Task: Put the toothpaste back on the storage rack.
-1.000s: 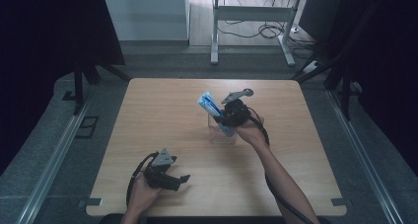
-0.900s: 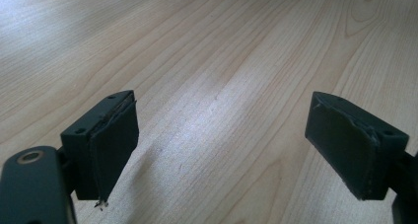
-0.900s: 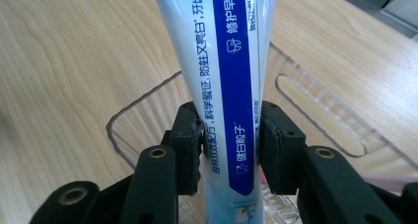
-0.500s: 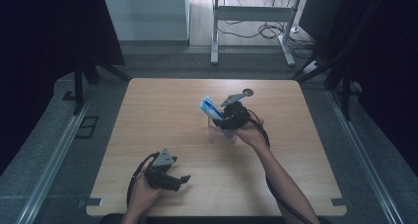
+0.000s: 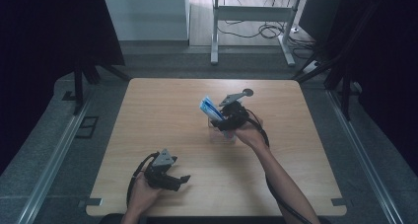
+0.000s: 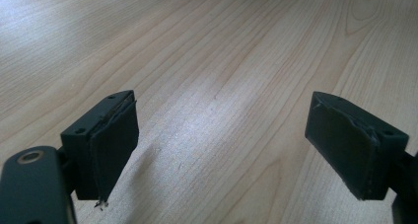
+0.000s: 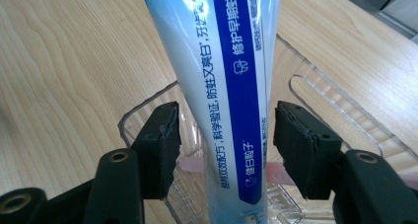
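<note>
Two tongs are at work. The right tongs [image 7: 224, 150] have let go: their jaws stand apart on either side of the blue-and-white toothpaste tube [image 7: 224, 86], a gap showing on each side. The tube stands nearly upright in a clear plastic holder [image 7: 148, 110] near the counter's [image 5: 162, 105] middle; a second ago it leaned more, higher in the grip. The left tongs [image 6: 222, 150] hang released over bare wood at the near edge, unmoved.

Toothpaste tube [image 7: 224, 86] between parted jaws
</note>
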Demonstrator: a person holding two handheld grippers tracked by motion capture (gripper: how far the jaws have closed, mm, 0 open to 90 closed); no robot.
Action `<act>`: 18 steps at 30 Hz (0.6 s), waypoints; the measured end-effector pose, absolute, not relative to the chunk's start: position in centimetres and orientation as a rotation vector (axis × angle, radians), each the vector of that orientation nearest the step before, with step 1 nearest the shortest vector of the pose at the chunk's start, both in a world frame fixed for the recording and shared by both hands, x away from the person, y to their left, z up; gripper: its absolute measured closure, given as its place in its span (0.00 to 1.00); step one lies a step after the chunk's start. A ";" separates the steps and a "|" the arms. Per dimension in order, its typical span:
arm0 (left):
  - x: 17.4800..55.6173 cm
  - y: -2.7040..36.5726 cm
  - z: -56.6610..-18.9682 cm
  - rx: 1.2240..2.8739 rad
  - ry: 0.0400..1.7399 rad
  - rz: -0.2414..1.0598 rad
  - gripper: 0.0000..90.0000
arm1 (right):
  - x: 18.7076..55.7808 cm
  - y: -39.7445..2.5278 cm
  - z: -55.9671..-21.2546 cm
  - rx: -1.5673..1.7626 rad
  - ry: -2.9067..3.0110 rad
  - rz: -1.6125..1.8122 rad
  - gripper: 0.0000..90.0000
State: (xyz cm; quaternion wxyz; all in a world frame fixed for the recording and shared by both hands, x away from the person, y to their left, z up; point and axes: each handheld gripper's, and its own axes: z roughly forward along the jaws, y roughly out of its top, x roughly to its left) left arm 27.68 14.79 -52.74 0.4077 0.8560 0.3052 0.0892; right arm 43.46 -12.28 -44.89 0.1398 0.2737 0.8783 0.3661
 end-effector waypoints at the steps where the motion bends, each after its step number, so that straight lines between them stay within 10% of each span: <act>1: 27.7 14.8 -52.7 2.158 0.769 0.225 0.15 | 43.5 -12.3 -44.9 0.791 2.538 1.058 0.47; 18: 27.7 14.8 -52.7 2.155 0.771 0.223 0.15 | 42.4 -12.5 -43.4 0.745 2.528 1.076 0.22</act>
